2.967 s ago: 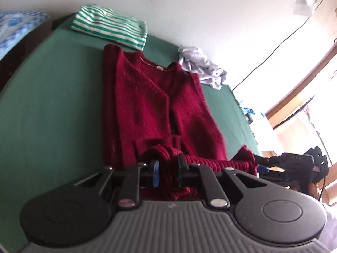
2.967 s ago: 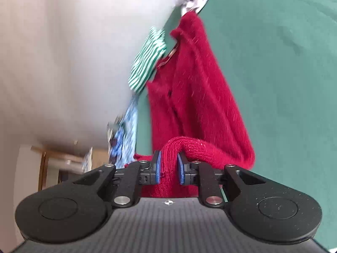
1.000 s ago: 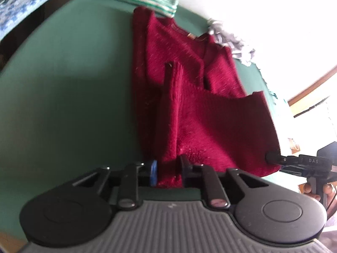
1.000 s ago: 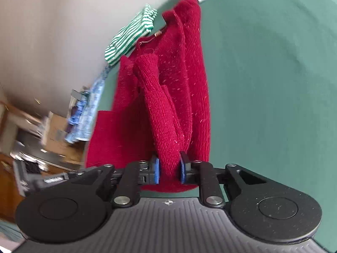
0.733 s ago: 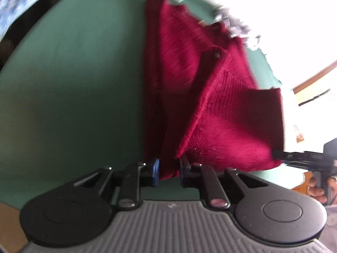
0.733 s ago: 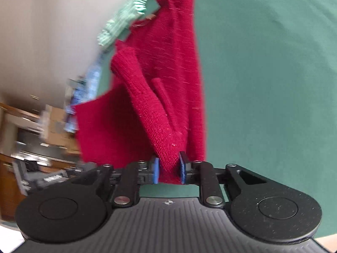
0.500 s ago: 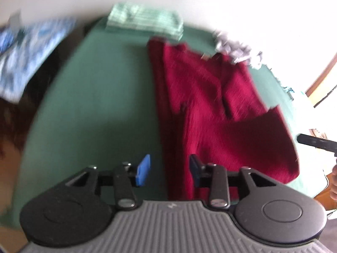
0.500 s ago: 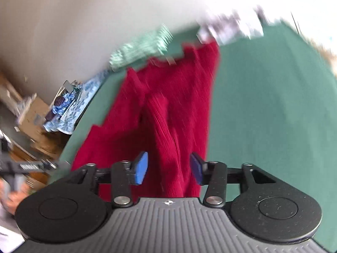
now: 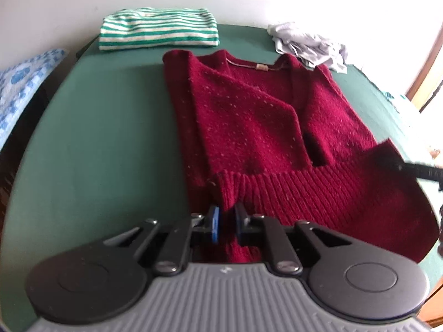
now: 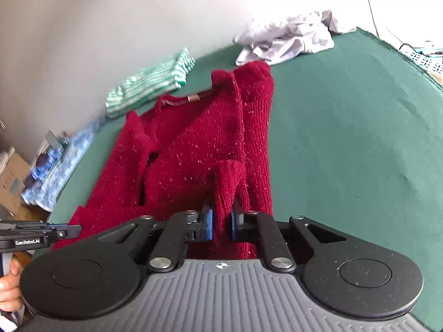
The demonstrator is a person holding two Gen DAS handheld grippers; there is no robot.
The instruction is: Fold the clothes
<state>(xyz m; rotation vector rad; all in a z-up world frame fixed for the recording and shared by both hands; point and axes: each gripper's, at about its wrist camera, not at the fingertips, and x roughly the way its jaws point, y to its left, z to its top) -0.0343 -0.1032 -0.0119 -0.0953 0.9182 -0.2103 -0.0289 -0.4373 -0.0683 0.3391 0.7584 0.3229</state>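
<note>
A green cloth-covered table (image 9: 97,144) is standing against a pale wall, and a red knitted cardigan (image 9: 257,116) is lying across its middle, neckline toward the wall and ribbed hem toward the cameras, with its sides folded in over the front. Behind the cardigan, a folded green-and-white striped top (image 9: 159,31) is sitting near the wall, and a crumpled pale grey garment (image 9: 307,44) is lying apart from it at the far edge of the table. A blue-and-white patterned fabric (image 9: 19,83) is showing off the table's side. The left gripper (image 9: 224,225) is closing its jaws, and a bunch of the ribbed hem is sitting between the blue pads, which are pressing on it. The right gripper (image 10: 221,221) is also closing, its jaws narrow around a raised fold of red knit at the cardigan's other side. In the right wrist view, the left gripper's black finger is reaching to the hem corner, and a hand (image 10: 8,290) is holding its handle at the frame's edge.
</note>
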